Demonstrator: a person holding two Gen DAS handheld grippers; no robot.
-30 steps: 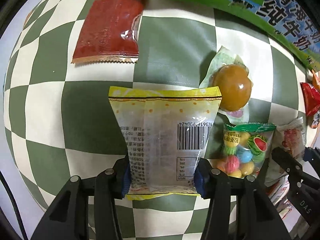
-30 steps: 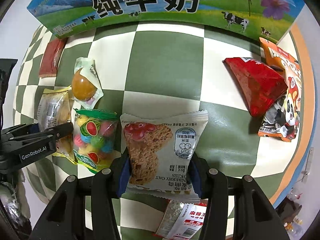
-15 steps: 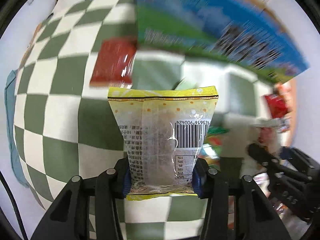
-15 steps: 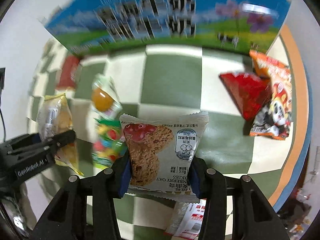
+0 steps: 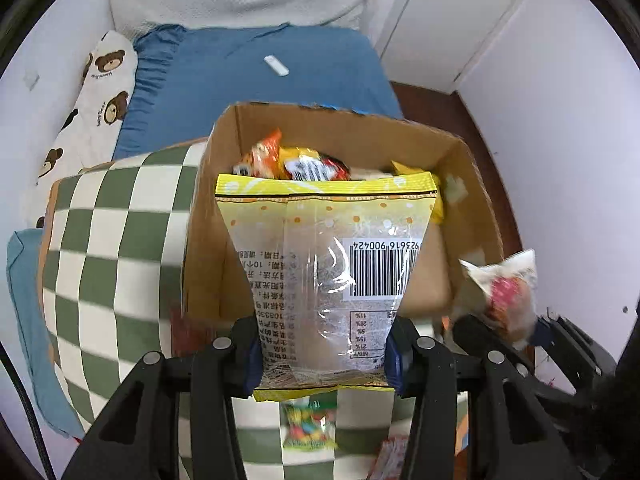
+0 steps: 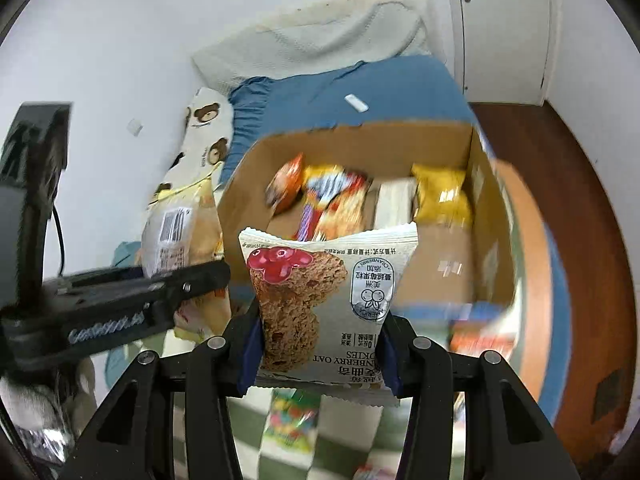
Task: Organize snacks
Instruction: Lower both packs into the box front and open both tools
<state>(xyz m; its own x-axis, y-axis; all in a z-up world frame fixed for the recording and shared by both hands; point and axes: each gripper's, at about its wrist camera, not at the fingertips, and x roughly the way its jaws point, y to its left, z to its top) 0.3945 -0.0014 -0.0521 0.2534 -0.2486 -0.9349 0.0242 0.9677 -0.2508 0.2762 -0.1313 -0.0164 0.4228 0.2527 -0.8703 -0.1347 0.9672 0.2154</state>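
Clearly my left gripper (image 5: 324, 356) clamps the yellow-topped clear snack packet (image 5: 326, 276) by its bottom edge, hanging it over the open brown cardboard box (image 5: 472, 184) for dropping. Rightward, my right gripper (image 6: 318, 354) pinches the grey cranberry oat cookie pouch (image 6: 324, 300); only this view shows the box's yellow packet (image 6: 440, 196).
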